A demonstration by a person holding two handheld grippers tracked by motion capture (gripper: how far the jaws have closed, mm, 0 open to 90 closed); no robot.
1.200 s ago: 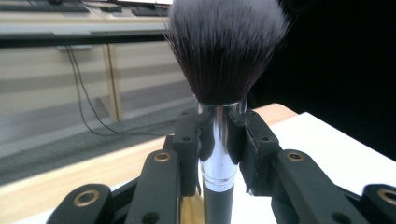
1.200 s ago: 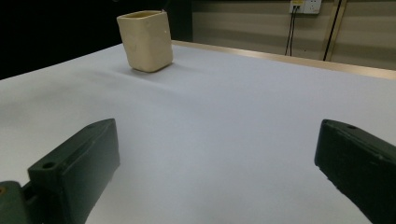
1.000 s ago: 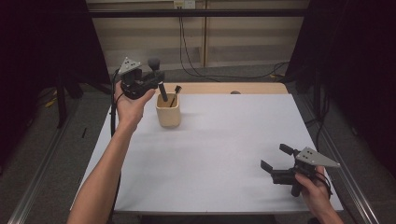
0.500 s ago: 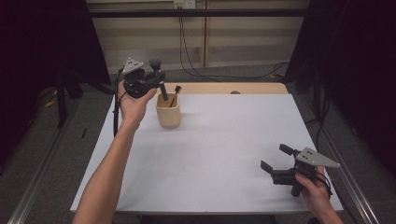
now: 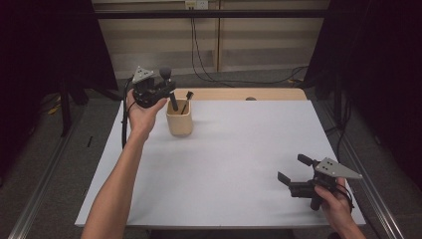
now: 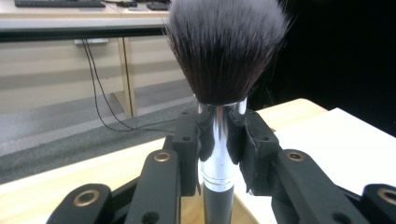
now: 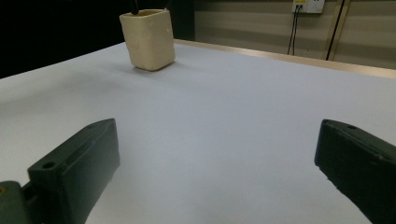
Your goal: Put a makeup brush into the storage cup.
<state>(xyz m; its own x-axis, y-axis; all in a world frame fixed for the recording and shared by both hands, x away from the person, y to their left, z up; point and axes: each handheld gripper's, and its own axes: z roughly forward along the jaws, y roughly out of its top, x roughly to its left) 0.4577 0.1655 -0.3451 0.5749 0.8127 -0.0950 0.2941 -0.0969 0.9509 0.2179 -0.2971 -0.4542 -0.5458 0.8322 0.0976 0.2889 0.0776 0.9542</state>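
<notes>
Here we see a white table [image 5: 239, 169] mid-frame, dark curtains either side; our left gripper [image 5: 166, 92] pinches a makeup brush [image 6: 219, 135] above the beige cup [image 5: 179, 122], our right gripper [image 5: 293, 169] spread wide.

Holder cup [image 5: 179, 123] stands on table [image 5: 239, 164], far left part. Small brush [image 5: 186, 101] in cup. Makeup brush [image 5: 169, 88] above cup's left rim, in left gripper [image 5: 164, 92]. Right gripper [image 5: 293, 174] well right of cup, nearer front edge.

The white table [image 5: 234, 164] is left bare across the centre and lower frame, so passage is unobstructed there. At upper left, the way is blocked by the beige cup [image 5: 179, 123], a small brush [image 5: 186, 102] standing in it, and the left gripper [image 5: 166, 91] with its large brush [image 6: 219, 93] above the rim.
</notes>
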